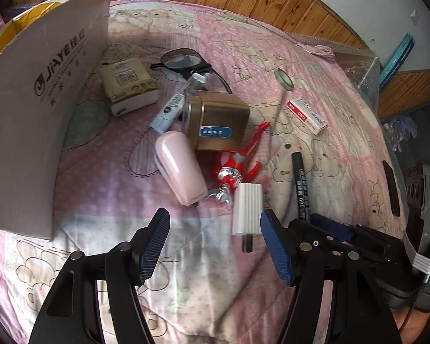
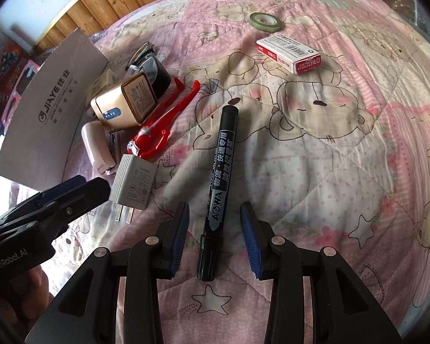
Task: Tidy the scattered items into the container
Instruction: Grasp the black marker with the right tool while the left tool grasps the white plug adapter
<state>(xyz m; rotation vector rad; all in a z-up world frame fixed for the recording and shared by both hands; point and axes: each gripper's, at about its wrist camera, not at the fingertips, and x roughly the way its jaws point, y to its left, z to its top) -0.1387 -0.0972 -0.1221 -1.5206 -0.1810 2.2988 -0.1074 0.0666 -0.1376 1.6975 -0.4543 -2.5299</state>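
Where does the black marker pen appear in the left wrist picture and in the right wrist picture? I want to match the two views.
Left wrist view: the black marker pen lies at the lower right, just beyond the right tongs' fingers.
Right wrist view: the same pen lies at the centre, its near end between the open right tongs.
Shared landmark: the white charger plug, lying left of the pen in both views.

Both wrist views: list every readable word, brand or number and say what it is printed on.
"JiAYE": cardboard flap.
"AOWA": black marker; its Chinese characters are legible too.
"700": the marker again, left wrist view.
"GenRobot.AI": left gripper body.
"No.0012": red-and-white staple box; the rest is too small.
Gold tin, white charger, tissue pack: print too small or blurred.
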